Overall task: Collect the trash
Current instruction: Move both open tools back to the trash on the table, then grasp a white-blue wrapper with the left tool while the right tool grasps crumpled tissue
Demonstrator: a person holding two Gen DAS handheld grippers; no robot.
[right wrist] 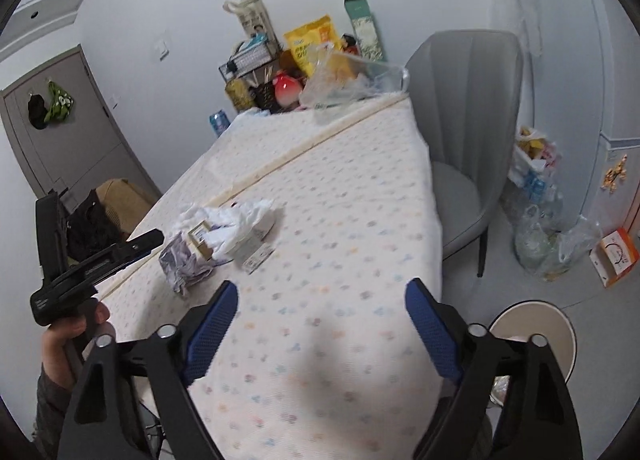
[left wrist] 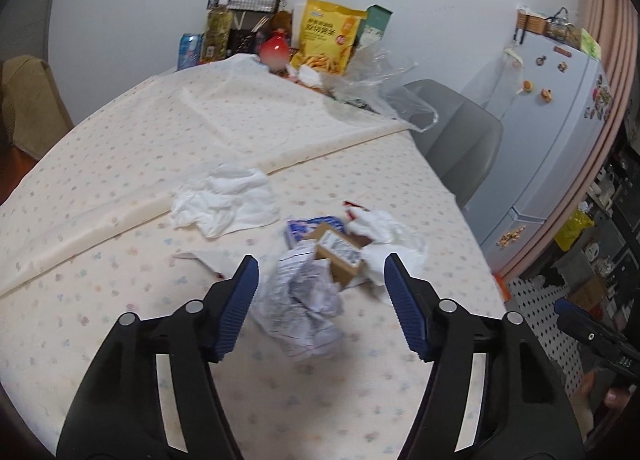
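Trash lies in a heap on the table's dotted cloth (left wrist: 120, 188). A crumpled printed paper (left wrist: 304, 300) lies between the fingers of my open left gripper (left wrist: 320, 272), just above the cloth. Behind it are a small cardboard box (left wrist: 340, 256), a blue wrapper (left wrist: 316, 226), white crumpled tissue (left wrist: 384, 236) and a second white tissue (left wrist: 228, 200) to the left. In the right wrist view the same heap (right wrist: 208, 240) lies left of centre, with a small paper slip (right wrist: 258, 258) beside it. My right gripper (right wrist: 320, 300) is open and empty above the table's near end.
Snack bags, a bottle, a can and a clear plastic bag (left wrist: 376, 80) crowd the table's far end. A grey chair (right wrist: 460, 132) stands at the right side. Bags of trash (right wrist: 548, 228) and an orange box (right wrist: 614, 256) lie on the floor by the fridge (left wrist: 560, 108).
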